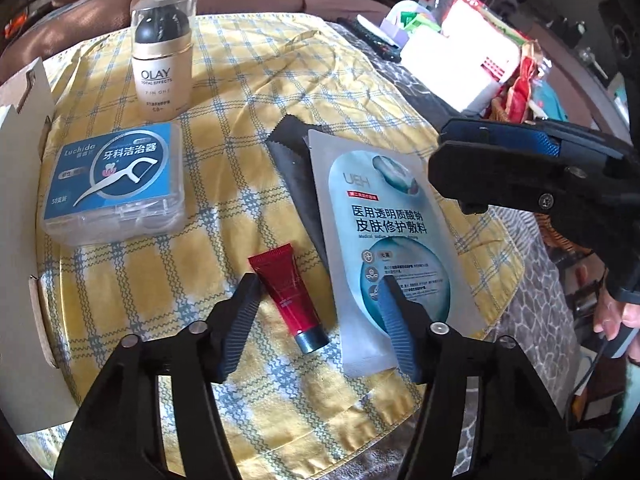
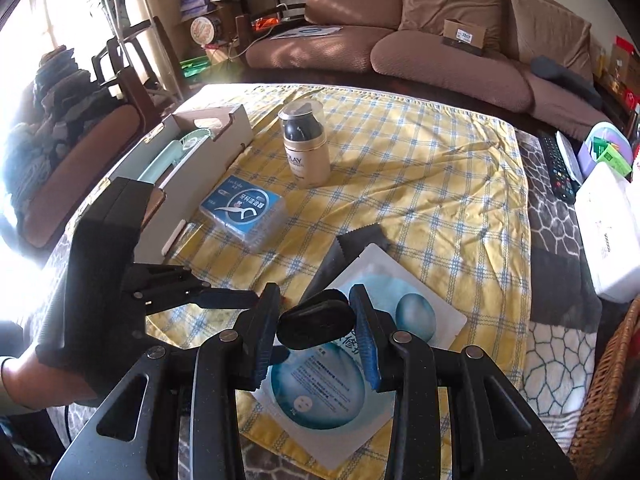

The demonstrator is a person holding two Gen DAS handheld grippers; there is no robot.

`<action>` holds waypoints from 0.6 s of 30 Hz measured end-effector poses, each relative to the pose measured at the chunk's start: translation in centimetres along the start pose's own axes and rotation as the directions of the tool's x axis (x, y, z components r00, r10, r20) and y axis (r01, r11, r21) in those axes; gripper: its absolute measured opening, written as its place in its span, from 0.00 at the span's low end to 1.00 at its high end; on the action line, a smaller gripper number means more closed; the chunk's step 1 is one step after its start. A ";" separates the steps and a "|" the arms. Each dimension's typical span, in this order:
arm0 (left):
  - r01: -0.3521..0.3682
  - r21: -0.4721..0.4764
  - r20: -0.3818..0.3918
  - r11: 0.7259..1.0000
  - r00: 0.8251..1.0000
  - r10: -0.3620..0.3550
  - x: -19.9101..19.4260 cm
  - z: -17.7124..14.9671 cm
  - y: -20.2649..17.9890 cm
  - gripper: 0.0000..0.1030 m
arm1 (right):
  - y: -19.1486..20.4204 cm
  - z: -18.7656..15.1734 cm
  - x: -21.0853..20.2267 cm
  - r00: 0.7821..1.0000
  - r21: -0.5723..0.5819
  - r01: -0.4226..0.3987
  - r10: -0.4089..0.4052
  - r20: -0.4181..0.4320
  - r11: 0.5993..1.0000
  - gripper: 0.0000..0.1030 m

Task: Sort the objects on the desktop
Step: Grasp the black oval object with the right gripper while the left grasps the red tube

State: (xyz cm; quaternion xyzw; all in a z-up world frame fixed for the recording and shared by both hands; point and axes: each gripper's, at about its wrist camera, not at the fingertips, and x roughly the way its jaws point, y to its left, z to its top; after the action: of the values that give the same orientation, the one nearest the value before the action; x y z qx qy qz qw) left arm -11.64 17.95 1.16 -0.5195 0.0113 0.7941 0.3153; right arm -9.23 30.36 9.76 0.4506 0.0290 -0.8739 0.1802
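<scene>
On the yellow plaid cloth lie a red tube, a silver-blue face mask sachet over a dark cloth, a blue floss pick box and an Olay bottle. My left gripper is open, its fingers on either side of the red tube and just above it. My right gripper is open above the sachet, next to the left gripper. The right gripper also shows in the left wrist view.
A white cardboard box holding a mint fan stands at the cloth's left edge. A white box, a remote and a wicker basket sit at the right. A sofa lies behind.
</scene>
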 end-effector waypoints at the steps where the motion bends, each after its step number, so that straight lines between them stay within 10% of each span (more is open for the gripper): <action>1: -0.002 0.026 -0.003 1.000 1.000 0.002 0.1 -0.1 -0.3 0.60 | 0.1 0.0 -0.1 1.000 -0.002 0.002 -0.002 0.001 1.000 0.35; 5: 0.017 0.035 -0.021 0.999 1.000 -0.016 -0.4 0.0 0.8 0.26 | 0.6 0.0 -0.4 1.000 -0.009 0.004 -0.004 0.000 1.000 0.35; 8: 0.019 0.012 -0.015 1.000 1.000 -0.019 -1.2 -0.2 2.4 0.21 | 1.1 0.0 -0.6 1.000 -0.015 0.006 -0.006 -0.002 1.000 0.35; 13: -0.013 0.037 -0.004 0.999 1.000 0.013 -2.2 -0.9 2.7 0.22 | 1.9 0.2 -1.0 1.000 -0.017 0.005 -0.005 -0.005 1.000 0.35; 15: 0.010 0.016 -0.021 1.000 1.000 -0.010 -2.0 -0.9 2.9 0.48 | 2.2 0.3 -1.1 1.000 -0.021 0.005 -0.006 -0.005 1.000 0.35; 18: -0.027 0.070 -0.035 0.997 0.999 0.029 -1.5 -0.8 1.8 0.56 | 2.5 0.1 -1.4 1.000 -0.024 0.006 -0.007 -0.008 1.000 0.35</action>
State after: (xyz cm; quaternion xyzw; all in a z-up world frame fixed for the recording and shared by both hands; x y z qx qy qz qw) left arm -11.52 15.49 1.50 -0.5224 0.0518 0.7880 0.3216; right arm -7.73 28.39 11.20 0.4517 0.0415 -0.8723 0.1825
